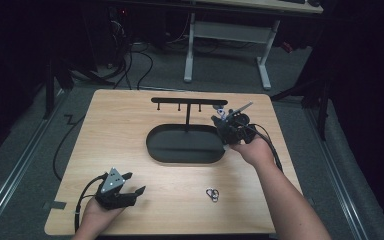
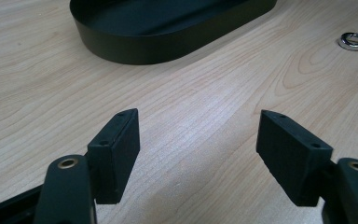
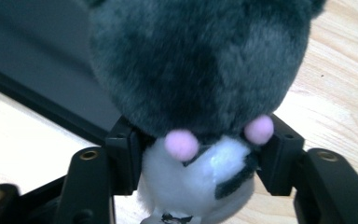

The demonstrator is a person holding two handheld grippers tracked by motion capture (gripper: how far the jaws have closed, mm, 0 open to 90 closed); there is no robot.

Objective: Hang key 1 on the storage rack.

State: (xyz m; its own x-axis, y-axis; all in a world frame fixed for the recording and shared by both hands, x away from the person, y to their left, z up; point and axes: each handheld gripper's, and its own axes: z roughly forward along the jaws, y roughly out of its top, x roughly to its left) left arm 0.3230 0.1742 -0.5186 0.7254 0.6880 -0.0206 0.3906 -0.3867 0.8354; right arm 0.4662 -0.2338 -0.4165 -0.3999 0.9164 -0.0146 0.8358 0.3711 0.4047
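The right gripper (image 1: 228,131) was at the right end of the black oval tray (image 1: 157,148), and a plush toy (image 3: 200,79) sat between its jaws. The toy was dark grey and fluffy, with a white part and two pink dots. In the right gripper view the jaws touched the white part on both sides, so they were clamped on the toy, over the tray's rim. The left gripper (image 1: 130,191) was well apart from the tray, at its near left, with its jaws wide apart over the bare table (image 2: 191,116). A metal key ring (image 1: 212,194) lay near the tray's front right.
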